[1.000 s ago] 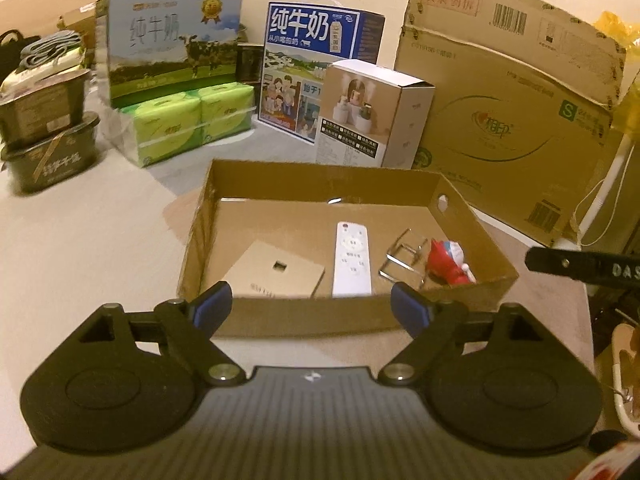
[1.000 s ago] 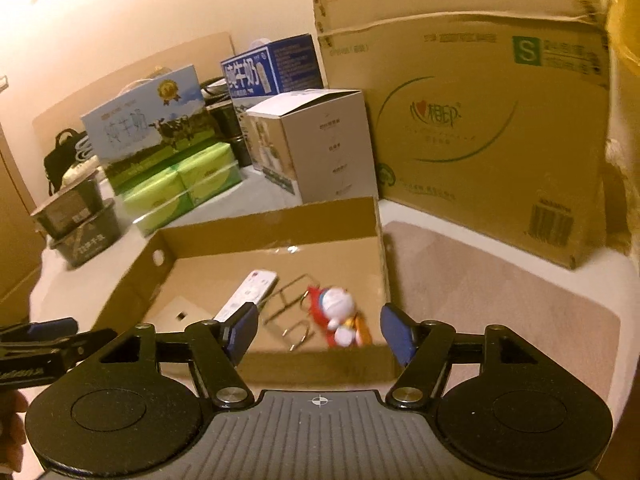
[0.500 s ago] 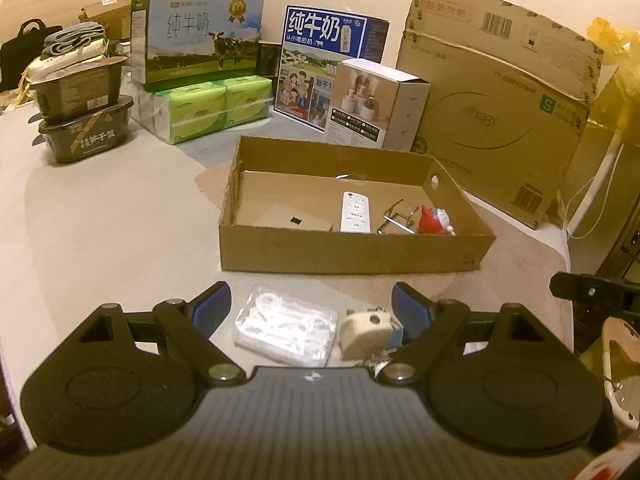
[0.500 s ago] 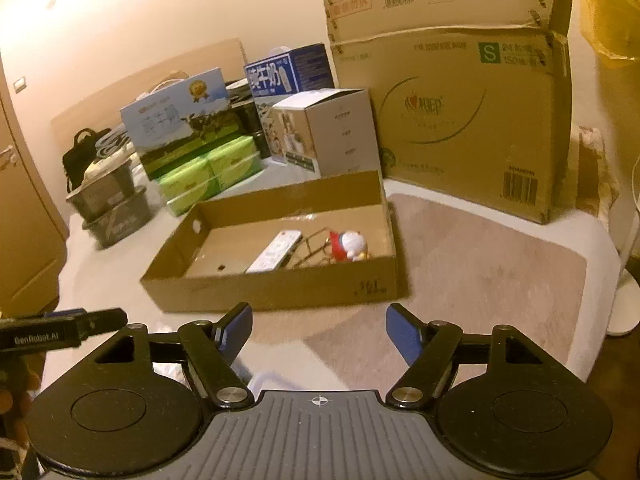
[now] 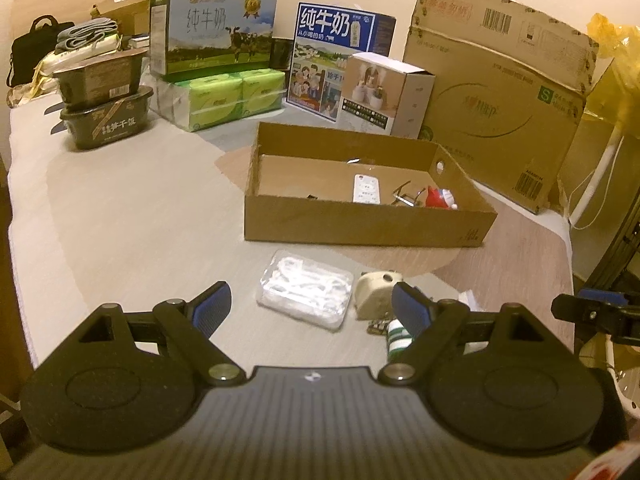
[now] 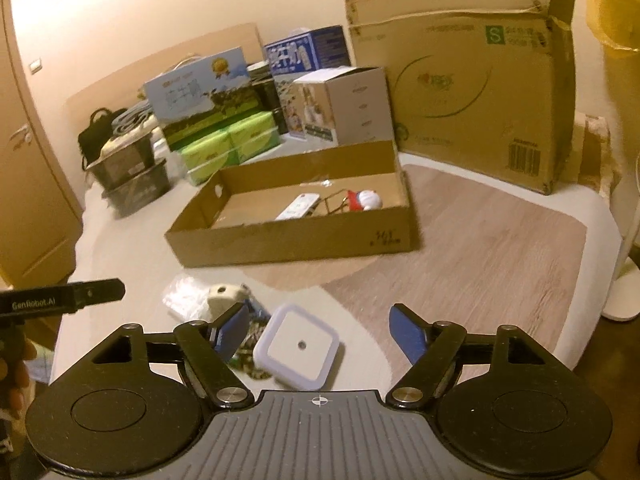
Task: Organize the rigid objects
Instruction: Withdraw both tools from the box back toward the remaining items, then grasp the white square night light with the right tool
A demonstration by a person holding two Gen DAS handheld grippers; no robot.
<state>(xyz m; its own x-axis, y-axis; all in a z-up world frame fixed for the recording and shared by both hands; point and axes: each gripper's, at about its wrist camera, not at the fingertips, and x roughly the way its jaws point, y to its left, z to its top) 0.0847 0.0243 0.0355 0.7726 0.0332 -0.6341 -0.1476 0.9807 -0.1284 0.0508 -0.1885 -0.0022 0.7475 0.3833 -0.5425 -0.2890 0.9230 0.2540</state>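
A shallow cardboard tray (image 5: 360,220) stands on the surface (image 5: 132,240) and already holds a white remote (image 5: 366,189), a bent wire piece (image 5: 406,197) and a small red-and-white toy figure (image 5: 440,198). The things not yet sorted lie in front of it, just beside one another: a clear plastic box (image 5: 306,289) of white bits, a cream plug adapter (image 5: 374,294), a small green-and-white bottle (image 5: 398,338) and a square white night light (image 6: 299,346).

The left hand-held gripper (image 5: 310,306) is held empty above the surface with its jaws wide apart, and the clear plastic box is framed between them. The jaws of the right hand-held gripper (image 6: 318,334) have just been opening; nothing is clamped, and the night light lies below the gap between them, apart from both pads.

The step in hand is judged to be the picking of the next loose items. For the night light, the right hand-held gripper should be lowered straight over it so that the two flat sides are met squarely by the pads; a skewed approach is likely to push the smooth casing away or into the clutter beside it. The clear plastic box is best taken across its narrower width and squeezed gently, since thin plastic may flex. The two hand-held grippers should be kept well apart, as the items lie close together.
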